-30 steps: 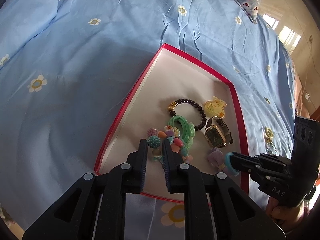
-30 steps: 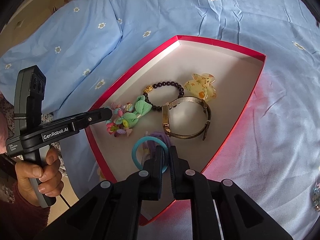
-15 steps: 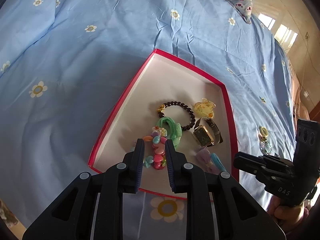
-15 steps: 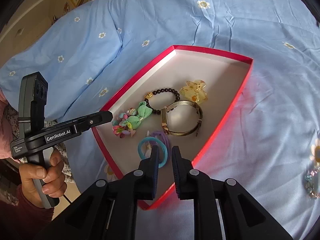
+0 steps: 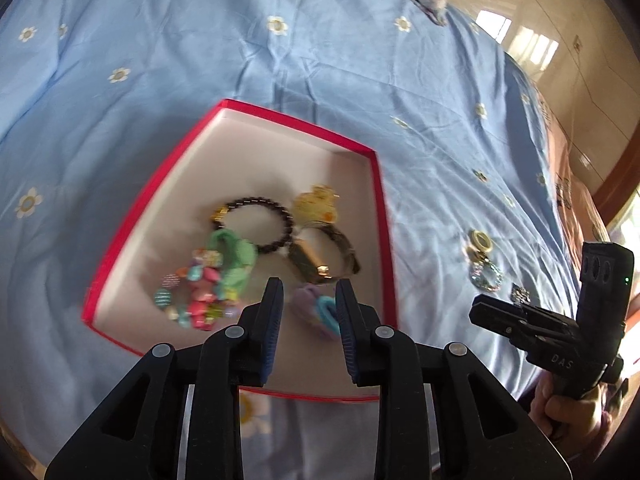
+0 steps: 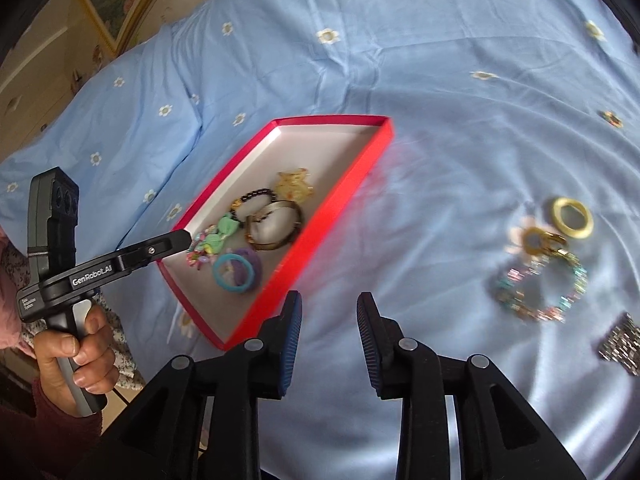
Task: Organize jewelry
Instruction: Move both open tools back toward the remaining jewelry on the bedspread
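Note:
A red box (image 5: 296, 120) with a white inside lies on the blue bed. In it are a black bead bracelet (image 5: 256, 220), a yellow clip (image 5: 318, 204), a watch (image 5: 320, 258), a green hair tie (image 5: 234, 256), a colourful bead bracelet (image 5: 192, 300) and a teal ring (image 6: 232, 276) on a purple one. My left gripper (image 5: 310, 286) hovers over the box's near end, jaws opening, nothing between them. My right gripper (image 6: 329, 298) is over the sheet right of the box (image 6: 344, 184), jaws opening and empty.
Loose jewelry lies on the sheet to the right: a yellow ring (image 6: 572, 216), a gold clasp piece (image 6: 540, 240), a crystal bead bracelet (image 6: 540, 288) and a metal band (image 6: 618, 344). A person's hand holds each gripper handle. The bed's edge is near.
The left gripper let go of the colourful bead bracelet and drew back. The right gripper released the teal ring in the box and swung right over the sheet. Both jaws widened.

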Tool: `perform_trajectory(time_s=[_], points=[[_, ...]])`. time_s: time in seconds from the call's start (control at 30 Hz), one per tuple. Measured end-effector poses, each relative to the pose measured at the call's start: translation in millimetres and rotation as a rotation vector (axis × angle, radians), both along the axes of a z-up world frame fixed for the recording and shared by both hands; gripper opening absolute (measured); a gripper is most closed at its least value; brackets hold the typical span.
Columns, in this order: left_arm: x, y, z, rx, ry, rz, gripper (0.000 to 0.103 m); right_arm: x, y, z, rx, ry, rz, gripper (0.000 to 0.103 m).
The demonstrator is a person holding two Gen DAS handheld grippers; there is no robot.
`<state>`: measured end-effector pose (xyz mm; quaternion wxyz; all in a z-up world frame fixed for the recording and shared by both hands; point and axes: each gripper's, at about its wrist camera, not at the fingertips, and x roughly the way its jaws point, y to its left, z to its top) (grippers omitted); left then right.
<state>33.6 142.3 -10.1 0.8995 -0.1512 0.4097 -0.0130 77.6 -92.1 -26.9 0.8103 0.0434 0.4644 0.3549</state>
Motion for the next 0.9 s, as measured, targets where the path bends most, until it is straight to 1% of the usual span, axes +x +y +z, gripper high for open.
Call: perform_trajectory(time_s=[0.23,0.3,0.5,0.6,0.8,0.9], points=[[11,-45,-2,0.0,0.013,-0.102,0.025,-3,-55,1,-0.004,-0.003,-0.114,0.038],[14,-56,-3,0.003,0.016,-0.127,0.025,-3,-68,1,-0.011,-0.008,-0.143,0.043],[28,-92,-4,0.011,0.025,-0.205,0.025,-3,-113,0,-0.032,-0.018,-0.243,0.052],[35,-111,-6,0.021,0.033,-0.248,0.028,-4,-133,1,-0.044,-0.032,-0.288,0.056],[50,-145,-10,0.033,0.052,-0.318,0.029,-4,-163,3,-0.063,-0.053,-0.347,0.066],[58,-157,-12,0.031,0.064,-0.346,0.032,-3,-172,2,-0.072,-0.056,-0.36,0.068]])
